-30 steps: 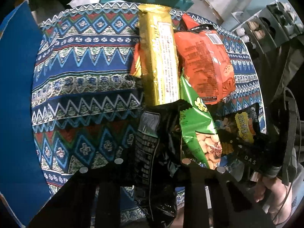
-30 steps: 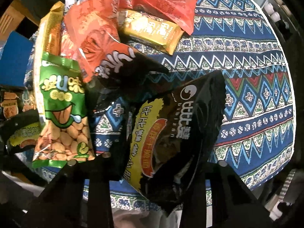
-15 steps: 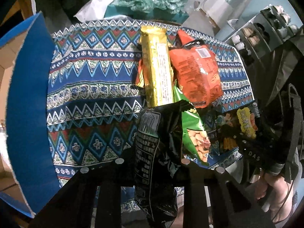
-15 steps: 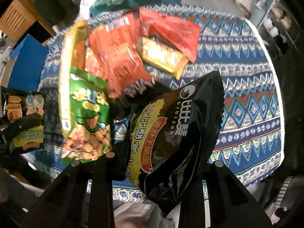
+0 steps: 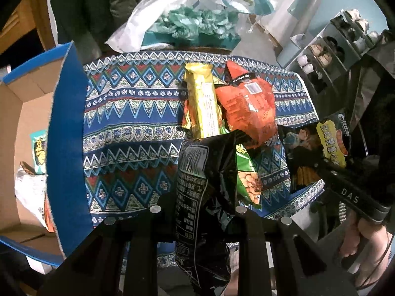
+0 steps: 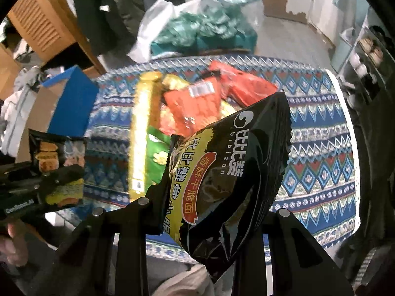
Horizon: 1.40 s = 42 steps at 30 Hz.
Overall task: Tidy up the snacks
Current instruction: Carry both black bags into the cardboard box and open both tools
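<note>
two black snack bags held up over the patterned tablecloth (image 5: pixel 128 113)

the left gripper (image 5: pixel 197 212) is clamped on one black bag (image 5: pixel 205 197), the right gripper (image 6: pixel 209 212) on another black bag (image 6: pixel 229 172); both bags' lower ends are hidden behind the fingers, and the snack pile (image 6: pixel 172 103) is blurred.

Table (image 5: pixel 128 128) w/ blue-red zigzag-patterned cloth. On it, clustered near centre-right: long gold foil snack pack (image 5: pixel 203 103), crinkled orange-red bag (image 5: pixel 249 108), green peanut bag (image 5: pixel 246 177) partly under them. Teal box (image 5: pixel 197 37) just beyond far edge.
</note>
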### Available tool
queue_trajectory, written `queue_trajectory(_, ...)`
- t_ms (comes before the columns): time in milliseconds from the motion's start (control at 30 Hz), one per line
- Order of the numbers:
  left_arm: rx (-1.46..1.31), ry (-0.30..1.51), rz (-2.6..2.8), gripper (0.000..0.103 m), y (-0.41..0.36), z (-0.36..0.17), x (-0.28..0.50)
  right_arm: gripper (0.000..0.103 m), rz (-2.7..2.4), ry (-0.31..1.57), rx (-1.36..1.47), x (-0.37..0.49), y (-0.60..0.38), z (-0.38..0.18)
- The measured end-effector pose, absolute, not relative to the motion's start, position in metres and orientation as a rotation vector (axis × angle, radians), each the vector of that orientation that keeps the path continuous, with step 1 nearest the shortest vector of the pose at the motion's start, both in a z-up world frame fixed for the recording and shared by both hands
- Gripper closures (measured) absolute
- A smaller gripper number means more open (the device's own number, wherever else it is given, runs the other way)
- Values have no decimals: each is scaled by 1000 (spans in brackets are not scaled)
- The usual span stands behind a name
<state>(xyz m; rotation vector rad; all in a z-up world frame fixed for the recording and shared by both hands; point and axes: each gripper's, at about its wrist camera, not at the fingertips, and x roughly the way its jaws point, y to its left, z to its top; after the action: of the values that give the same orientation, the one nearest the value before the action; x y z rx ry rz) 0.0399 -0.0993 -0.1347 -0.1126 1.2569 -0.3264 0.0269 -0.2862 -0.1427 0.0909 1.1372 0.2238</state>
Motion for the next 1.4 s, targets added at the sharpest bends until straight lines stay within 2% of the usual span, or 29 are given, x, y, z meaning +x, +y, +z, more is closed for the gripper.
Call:
queue_trajectory(733,-151,1131,-240,80,-45,-94,30,75,383,1051,43,43,-206,-96)
queue_trajectory(1400,-246,1054,-114,80,46,-76,21,75,535,1040,-13,62,-97,-80)
